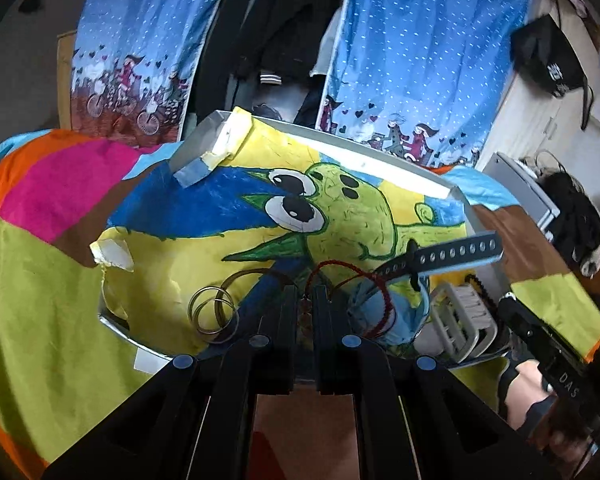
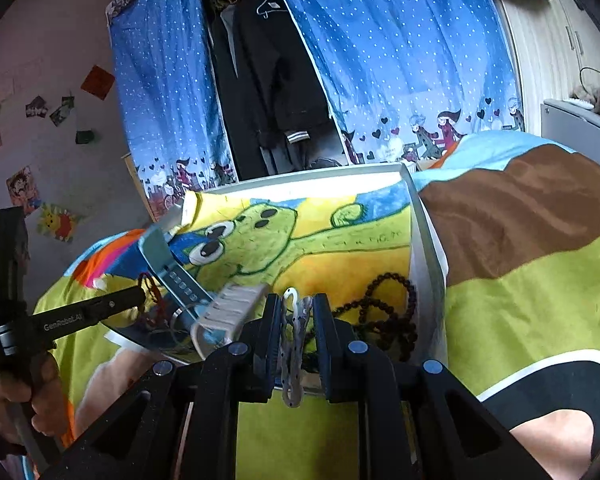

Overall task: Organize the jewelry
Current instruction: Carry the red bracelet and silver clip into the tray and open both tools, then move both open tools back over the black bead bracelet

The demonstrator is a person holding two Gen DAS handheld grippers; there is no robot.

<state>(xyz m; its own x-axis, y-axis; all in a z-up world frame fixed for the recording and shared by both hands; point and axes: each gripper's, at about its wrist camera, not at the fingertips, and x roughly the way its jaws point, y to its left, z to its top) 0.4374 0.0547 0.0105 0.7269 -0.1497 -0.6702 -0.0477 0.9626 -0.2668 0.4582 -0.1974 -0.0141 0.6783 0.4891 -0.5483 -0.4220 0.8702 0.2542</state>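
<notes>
1. A shallow white tray (image 1: 416, 178), lined with a drawing of a green cartoon creature (image 1: 352, 216), rests on a bed cover of pink, brown and lime patches (image 1: 32, 280).
2. The left tool (image 1: 305, 300) has its jaws nearly together, pinching a red cord bracelet (image 1: 382, 292) whose loop trails to the right over the lining.
3. Linked metal rings (image 1: 212, 310) lie on the lining just left of that tool.
4. A grey perforated watch strap (image 1: 456, 254) reaches across the tray's right side, above a white ribbed clip (image 1: 460, 316).
5. The right tool (image 2: 297, 308) is clamped on a white speckled hair clip (image 2: 294, 344) at the tray's near edge.
6. Dark beads (image 2: 388, 312) lie heaped in the tray's right corner.
</notes>
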